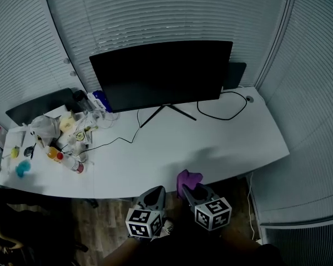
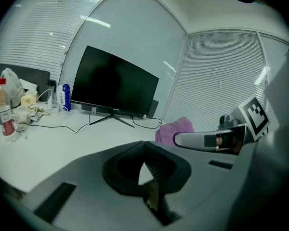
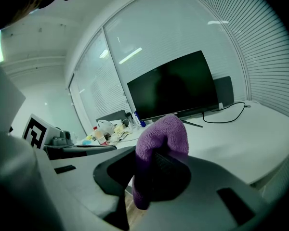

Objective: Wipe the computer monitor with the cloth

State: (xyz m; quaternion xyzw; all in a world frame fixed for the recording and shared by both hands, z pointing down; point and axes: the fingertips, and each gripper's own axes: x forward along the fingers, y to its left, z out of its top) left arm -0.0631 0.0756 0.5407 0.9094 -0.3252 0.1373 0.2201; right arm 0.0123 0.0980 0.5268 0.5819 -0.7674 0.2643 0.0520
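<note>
Head view: our right gripper [image 1: 196, 195] pinches the fluffy purple cloth [image 1: 188, 178] at bottom centre, and we judge that the loose bunch could slip, or bare jaw tips could scrape the wide black monitor [image 1: 164, 73] at upper centre. Both grippers hang low beside the near edge of the white desk [image 1: 222, 143], the left gripper [image 1: 154, 197] with jaws pressed together, empty.

In the head view only the upper part of the cloth [image 1: 188, 177] shows; the rest lies behind the right gripper [image 1: 193, 192]. In the right gripper view its folds cover most of that gripper's fingers [image 3: 164, 168]. A dark panel [image 1: 235, 74] is mostly hidden behind the monitor [image 1: 164, 73], and the black cable [image 1: 225, 119] runs out of sight behind it. A dark screen [image 1: 39, 105] at the left is partly masked by clutter [image 1: 66, 134] on the worktop [image 1: 211, 148], whose pieces are too small to name.
</note>
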